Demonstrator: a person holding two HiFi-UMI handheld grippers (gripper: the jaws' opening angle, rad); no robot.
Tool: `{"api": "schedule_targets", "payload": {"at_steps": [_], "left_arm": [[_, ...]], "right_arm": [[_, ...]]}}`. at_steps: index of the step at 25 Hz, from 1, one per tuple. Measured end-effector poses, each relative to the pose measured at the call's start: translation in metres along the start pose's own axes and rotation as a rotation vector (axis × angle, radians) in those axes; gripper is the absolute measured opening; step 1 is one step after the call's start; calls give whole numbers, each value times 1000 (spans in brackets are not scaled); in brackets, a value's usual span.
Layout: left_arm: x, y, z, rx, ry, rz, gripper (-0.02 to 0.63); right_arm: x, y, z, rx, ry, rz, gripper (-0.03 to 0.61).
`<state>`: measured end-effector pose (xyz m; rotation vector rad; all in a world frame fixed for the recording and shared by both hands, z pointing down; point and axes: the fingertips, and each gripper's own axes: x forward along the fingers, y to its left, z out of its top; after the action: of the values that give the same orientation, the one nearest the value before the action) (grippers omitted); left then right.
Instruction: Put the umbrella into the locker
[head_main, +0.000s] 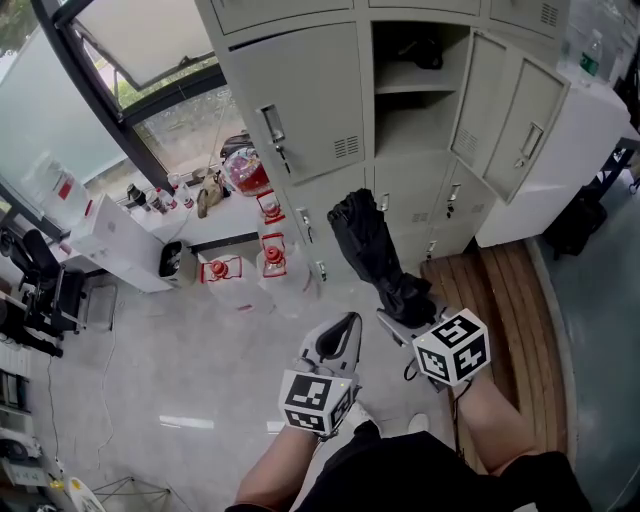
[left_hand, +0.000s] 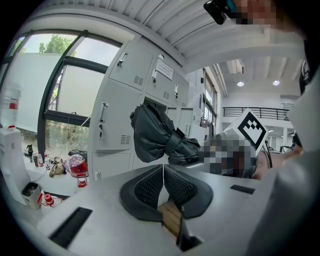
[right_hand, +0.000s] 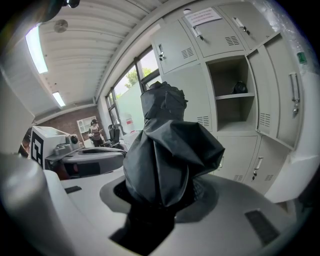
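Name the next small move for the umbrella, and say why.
Probably carry the right gripper forward and up toward the open locker compartment. Its jaws are clamped on the folded black umbrella, which is short of the opening, and the space under the shelf looks bare.

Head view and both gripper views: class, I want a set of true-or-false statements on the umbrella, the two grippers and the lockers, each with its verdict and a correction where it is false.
1. The right gripper is shut on the black umbrella. True.
2. The left gripper grips the umbrella too. False: its jaws are together with nothing between them.
3. The umbrella lies inside a locker. False: it is held up in front of the lockers, outside them.
4. One locker stands open, with a dark thing on its upper shelf. True.
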<state>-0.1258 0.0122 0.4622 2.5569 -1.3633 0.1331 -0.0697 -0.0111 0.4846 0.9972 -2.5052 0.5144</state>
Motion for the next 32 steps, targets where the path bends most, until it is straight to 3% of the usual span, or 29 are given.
{"api": "schedule_targets", "payload": {"at_steps": [11,32], "left_arm": [[-10,42,-3,23,6,-22,20],[-34,50,15,59,-28,-26,20]], "right_arm": [[41,16,6,25,2,-24,235],[56,39,31,-21,-1,-12,235]]}}
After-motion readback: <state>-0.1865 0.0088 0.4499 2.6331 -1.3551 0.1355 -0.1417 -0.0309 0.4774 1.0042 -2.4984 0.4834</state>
